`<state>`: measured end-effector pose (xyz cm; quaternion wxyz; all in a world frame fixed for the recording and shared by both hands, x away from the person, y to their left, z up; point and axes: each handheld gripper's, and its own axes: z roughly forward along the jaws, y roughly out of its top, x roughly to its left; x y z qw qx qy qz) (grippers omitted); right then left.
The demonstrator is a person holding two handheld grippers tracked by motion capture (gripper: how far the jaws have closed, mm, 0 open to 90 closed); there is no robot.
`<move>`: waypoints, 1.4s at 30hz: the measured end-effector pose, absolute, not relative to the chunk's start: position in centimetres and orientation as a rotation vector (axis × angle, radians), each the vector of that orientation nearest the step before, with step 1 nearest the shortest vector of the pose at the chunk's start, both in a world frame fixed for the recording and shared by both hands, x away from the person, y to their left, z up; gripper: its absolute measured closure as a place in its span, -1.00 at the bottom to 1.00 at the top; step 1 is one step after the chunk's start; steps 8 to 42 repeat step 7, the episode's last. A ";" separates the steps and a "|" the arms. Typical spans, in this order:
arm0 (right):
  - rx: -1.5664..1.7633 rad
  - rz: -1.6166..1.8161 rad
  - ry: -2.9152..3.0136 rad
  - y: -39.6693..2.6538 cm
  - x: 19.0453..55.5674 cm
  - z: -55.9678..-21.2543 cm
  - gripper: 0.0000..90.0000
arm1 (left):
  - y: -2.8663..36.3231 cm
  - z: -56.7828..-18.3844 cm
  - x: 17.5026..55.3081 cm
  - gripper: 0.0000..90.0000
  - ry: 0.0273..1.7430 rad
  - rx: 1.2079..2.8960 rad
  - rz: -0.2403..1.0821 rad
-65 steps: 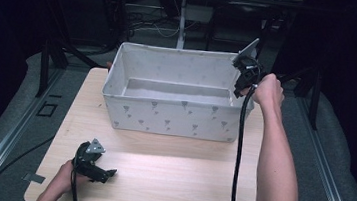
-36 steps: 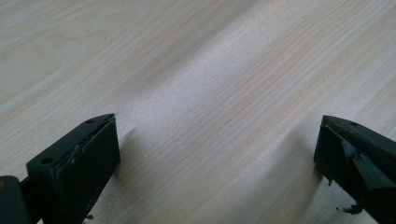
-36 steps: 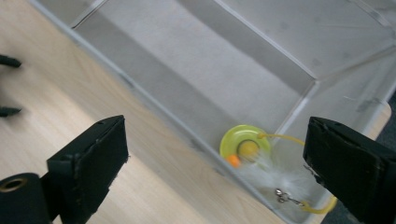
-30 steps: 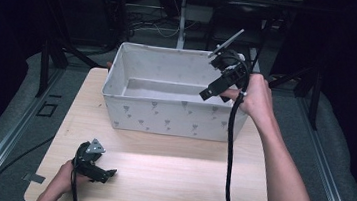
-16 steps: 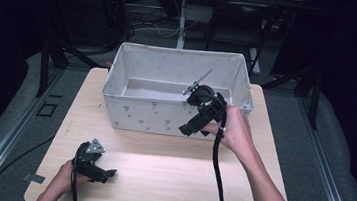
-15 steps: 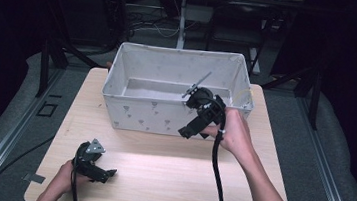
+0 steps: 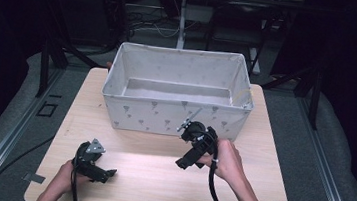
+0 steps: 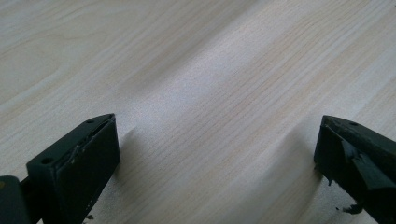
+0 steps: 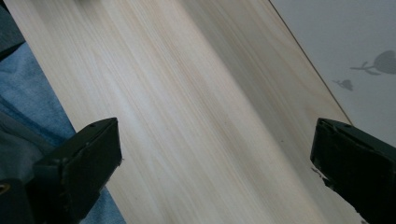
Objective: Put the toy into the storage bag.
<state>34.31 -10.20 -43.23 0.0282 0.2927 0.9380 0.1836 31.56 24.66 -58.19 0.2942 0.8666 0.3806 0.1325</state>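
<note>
- Where the light wooden rectangular table (image 7: 267, 190) carries the work, its near half lies bare, with open board between and in front of both hands.
- The large white fabric box with a small grey print (image 7: 175, 115) stands on the far half of the table, open-topped and upright, its inside showing no contents; its front wall faces the person.
- The right black two-jaw gripper (image 7: 186, 161), held in the person's right hand (image 7: 228, 161), sits just in front of the box's front wall, right of centre, apart from it as far as the high view tells.
- In the right gripper view that gripper (image 9: 215, 172) has its jaws spread wide with nothing between them; bare wood lies beneath, the box wall at upper right, blue cloth at lower left past the table edge.
- The left black two-jaw gripper (image 7: 103, 174) lies low near the table's front left corner in the left hand (image 7: 65, 181).
- Its own view shows this gripper (image 8: 217, 172) released, jaws wide apart, grasping nothing, close over bare board.
</note>
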 end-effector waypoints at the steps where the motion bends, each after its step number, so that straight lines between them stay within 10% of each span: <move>1: 0.910 0.576 2.898 -10.2 34.2 -43.4 -0.97 | 24.6 -58.2 31.6 -0.99 1.015 2.305 0.352; 42: 0.908 0.562 2.901 -10.3 34.0 -43.9 -0.96 | 24.6 -58.2 31.6 -1.00 1.014 2.305 0.350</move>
